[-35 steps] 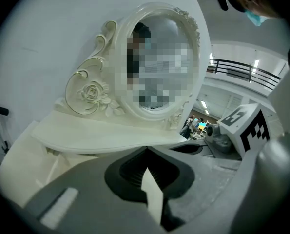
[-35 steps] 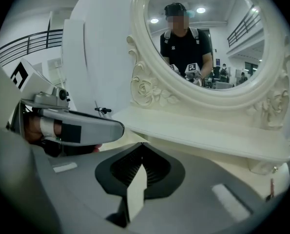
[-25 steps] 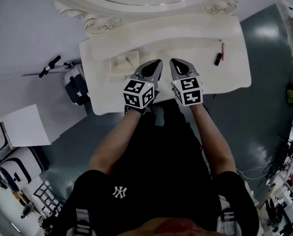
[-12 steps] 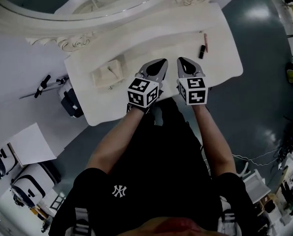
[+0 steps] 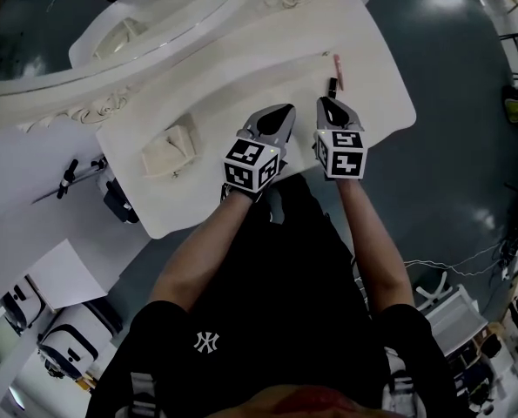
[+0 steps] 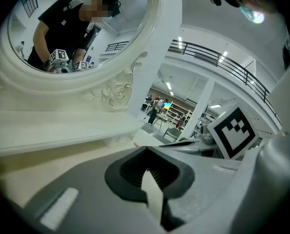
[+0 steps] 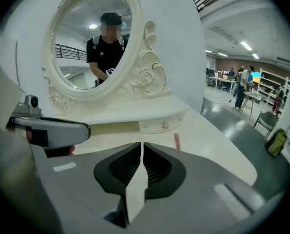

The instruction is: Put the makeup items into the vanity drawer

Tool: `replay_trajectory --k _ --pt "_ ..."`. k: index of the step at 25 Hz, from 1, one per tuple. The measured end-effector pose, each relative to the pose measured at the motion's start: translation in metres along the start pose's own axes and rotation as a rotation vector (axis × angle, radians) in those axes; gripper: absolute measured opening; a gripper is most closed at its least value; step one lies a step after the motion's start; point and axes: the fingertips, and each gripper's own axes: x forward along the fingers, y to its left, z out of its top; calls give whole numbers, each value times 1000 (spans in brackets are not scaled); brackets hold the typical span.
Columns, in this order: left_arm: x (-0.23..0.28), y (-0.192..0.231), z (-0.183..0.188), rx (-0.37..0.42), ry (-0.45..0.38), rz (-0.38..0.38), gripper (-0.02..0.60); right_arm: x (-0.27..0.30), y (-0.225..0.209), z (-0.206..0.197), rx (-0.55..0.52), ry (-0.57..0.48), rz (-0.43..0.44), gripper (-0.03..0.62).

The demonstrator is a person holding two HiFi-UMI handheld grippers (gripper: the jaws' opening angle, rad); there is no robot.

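A dark lipstick [image 5: 333, 85] and a pink pencil [image 5: 339, 70] lie on the white vanity table [image 5: 241, 77], toward its right end. My right gripper [image 5: 326, 103] points at them from just short of the lipstick. Its jaws have just been opening and stand a slit apart with nothing between them. In the right gripper view the pencil [image 7: 177, 141] lies beyond the right gripper [image 7: 141, 144], below a small shut drawer [image 7: 160, 126]. My left gripper [image 5: 280, 111] hovers beside it to the left, shut and empty, as its own view of the left gripper [image 6: 145, 149] shows.
A cream box [image 5: 167, 153] sits on the table's left part. The oval mirror [image 7: 91, 43] in its carved frame rises at the back. Bags [image 5: 119, 200] stand on the floor left of the table. The table's right edge [image 5: 407, 103] drops to grey floor.
Both grippers have moved right along the table, and the right one has come close to the lipstick and pencil. The head view has swung, so the table now lies slanted.
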Motion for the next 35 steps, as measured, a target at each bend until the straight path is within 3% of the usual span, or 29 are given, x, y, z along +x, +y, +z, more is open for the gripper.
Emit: replay_trajectory --k 11,23,35 --pt "42 1 -7 -6 61 -4 0 36 -52 -20 50 110 -57 100" --pt "63 12 -11 -22 93 11 0 64 -62 -37 51 200 -53 137" --pt "66 14 -14 -33 101 21 0 76 -62 -50 17 269 -38 132"
